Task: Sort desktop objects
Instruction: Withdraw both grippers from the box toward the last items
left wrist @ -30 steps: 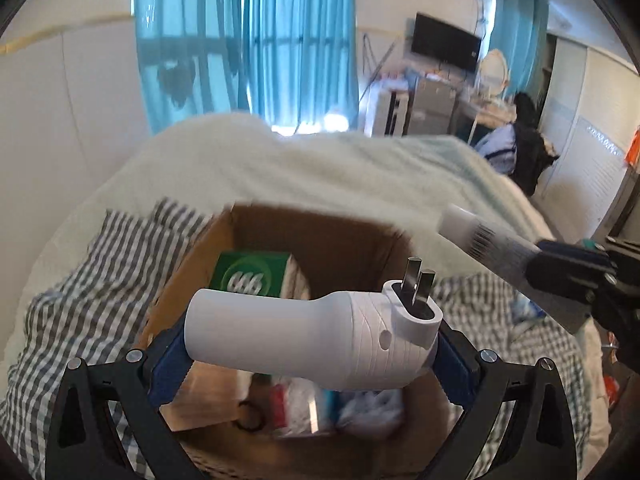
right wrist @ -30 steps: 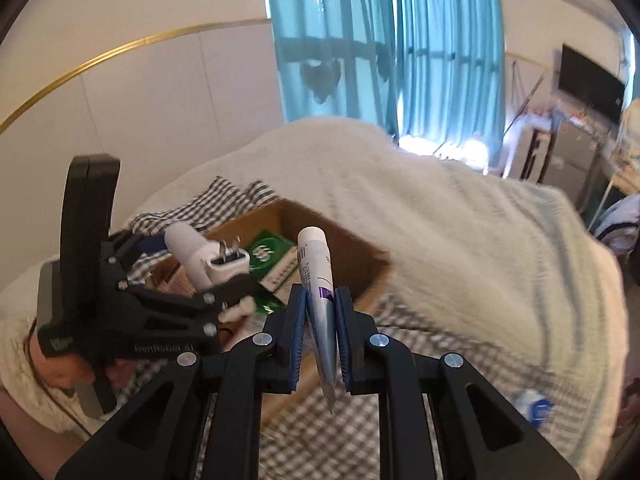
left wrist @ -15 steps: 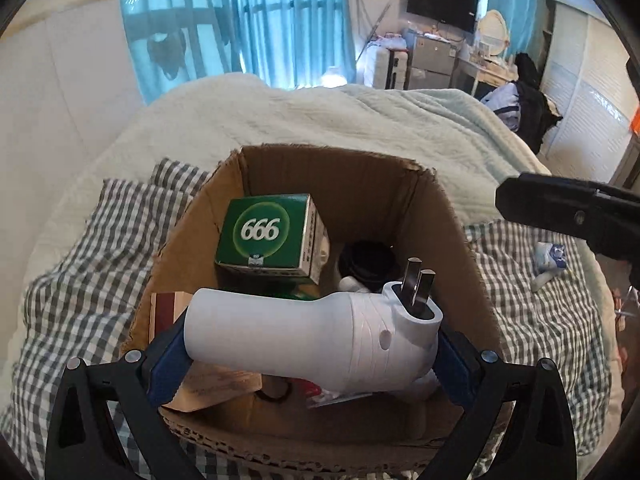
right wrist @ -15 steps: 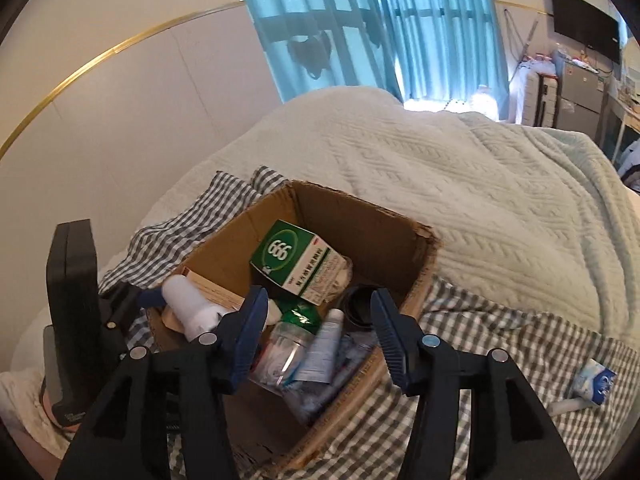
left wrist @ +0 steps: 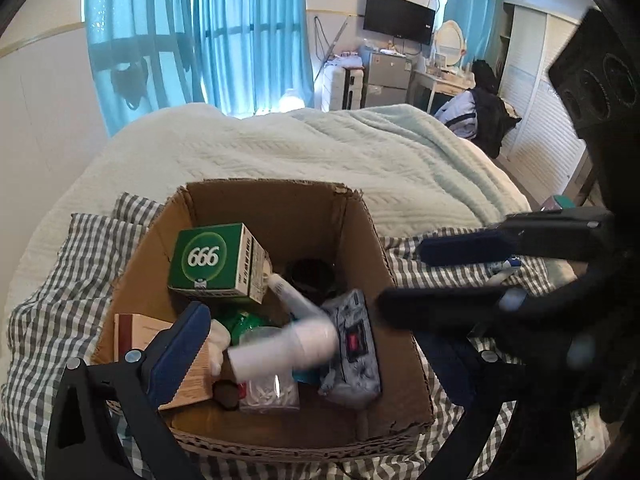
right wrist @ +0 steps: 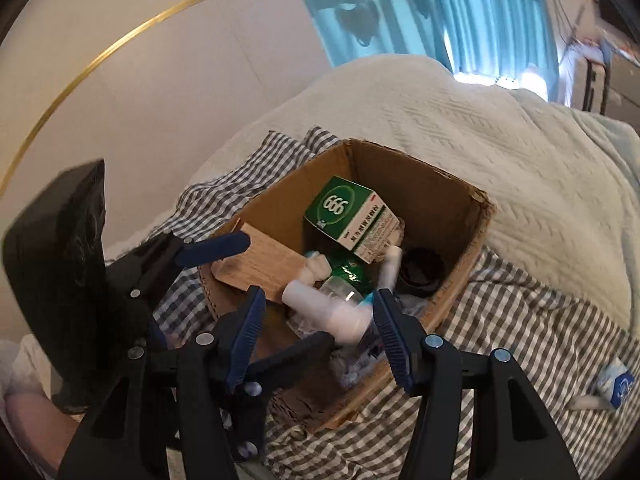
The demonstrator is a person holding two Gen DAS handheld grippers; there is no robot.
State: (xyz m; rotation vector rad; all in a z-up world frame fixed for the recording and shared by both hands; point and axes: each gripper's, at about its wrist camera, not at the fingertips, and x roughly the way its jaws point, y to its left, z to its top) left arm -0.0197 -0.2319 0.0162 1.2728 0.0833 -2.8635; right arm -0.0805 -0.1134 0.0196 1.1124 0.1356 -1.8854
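Since both my jaws stand wide and empty above the cardboard box (left wrist: 372, 240), the white plug (left wrist: 280, 350) lies blurred among the other sorted things, and the tube (right wrist: 390, 268) beside it

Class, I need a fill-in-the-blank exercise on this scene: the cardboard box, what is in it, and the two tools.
1. The green carton in the cardboard box bears the number ____.
2. The box stands on a cloth with a ____ pattern.
3. The blurred white plug-in device is over the box, and neither tool is ____ it.
4. The curtains are ____.

Missing words: 666; checked; holding; blue
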